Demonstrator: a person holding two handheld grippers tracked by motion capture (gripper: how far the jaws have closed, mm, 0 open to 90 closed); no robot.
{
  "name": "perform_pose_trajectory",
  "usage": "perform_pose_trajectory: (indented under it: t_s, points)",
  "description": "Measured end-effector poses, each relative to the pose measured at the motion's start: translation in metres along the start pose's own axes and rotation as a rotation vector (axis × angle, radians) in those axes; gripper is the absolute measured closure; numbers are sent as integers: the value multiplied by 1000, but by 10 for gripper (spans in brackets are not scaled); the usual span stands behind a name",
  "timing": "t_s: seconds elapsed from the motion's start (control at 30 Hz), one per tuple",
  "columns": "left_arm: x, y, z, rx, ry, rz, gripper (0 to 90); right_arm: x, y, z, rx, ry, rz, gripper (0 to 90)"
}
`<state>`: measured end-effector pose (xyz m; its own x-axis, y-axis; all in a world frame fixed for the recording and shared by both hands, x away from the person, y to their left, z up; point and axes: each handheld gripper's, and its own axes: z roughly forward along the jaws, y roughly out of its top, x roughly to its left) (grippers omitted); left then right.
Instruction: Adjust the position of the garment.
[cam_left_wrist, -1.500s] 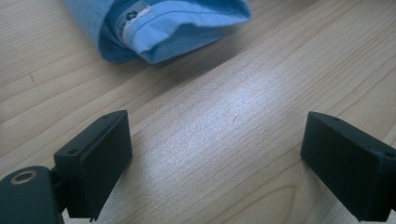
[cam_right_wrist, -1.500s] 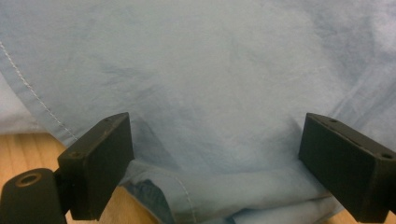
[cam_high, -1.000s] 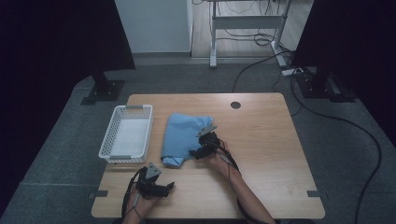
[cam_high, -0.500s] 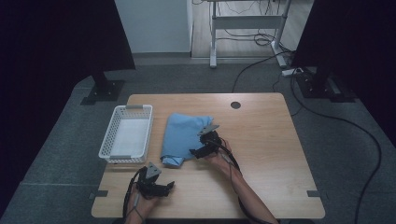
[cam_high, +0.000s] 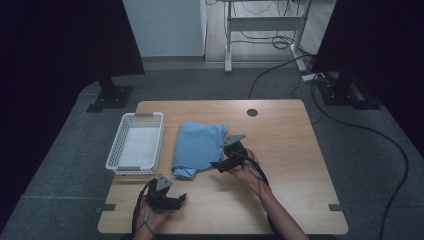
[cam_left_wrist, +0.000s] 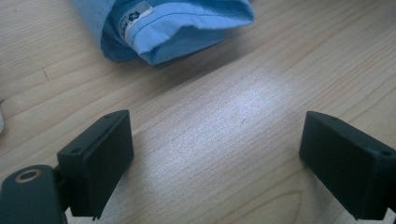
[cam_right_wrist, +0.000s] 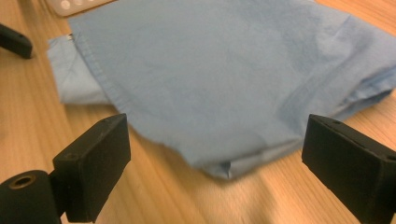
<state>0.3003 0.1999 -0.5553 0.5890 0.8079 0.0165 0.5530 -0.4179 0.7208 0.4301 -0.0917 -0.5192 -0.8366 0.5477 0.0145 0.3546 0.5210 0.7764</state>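
A folded light-blue garment (cam_high: 199, 145) lies in the middle of the wooden table (cam_high: 290, 150). My right gripper (cam_high: 221, 161) sits at the garment's right edge, its jaws wide open. In the right gripper view the blue cloth (cam_right_wrist: 224, 79) spreads just beyond the jaws, its folded corner between them. My left gripper (cam_high: 177, 200) rests near the table's front edge, open, with bare wood between its jaws. In the left gripper view the garment's near corner (cam_left_wrist: 168, 28) with a white label (cam_left_wrist: 135, 11) lies ahead of the jaws.
A white plastic basket (cam_high: 135, 142) stands left of the garment. A round cable hole (cam_high: 252, 112) sits at the table's back. Cables trail across the floor behind the table, near a desk frame (cam_high: 265, 30) and dark stands.
The right gripper has shifted slightly along the garment's right edge. The left gripper has barely moved.
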Motion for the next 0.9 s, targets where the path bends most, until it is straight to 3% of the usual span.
perform_pose_trajectory:
  t_s: [0.9]
  points:
    - [1, 0, 0, 0, 0, -2, 92, 18, -32, -61, -16, 5, -34, 80]
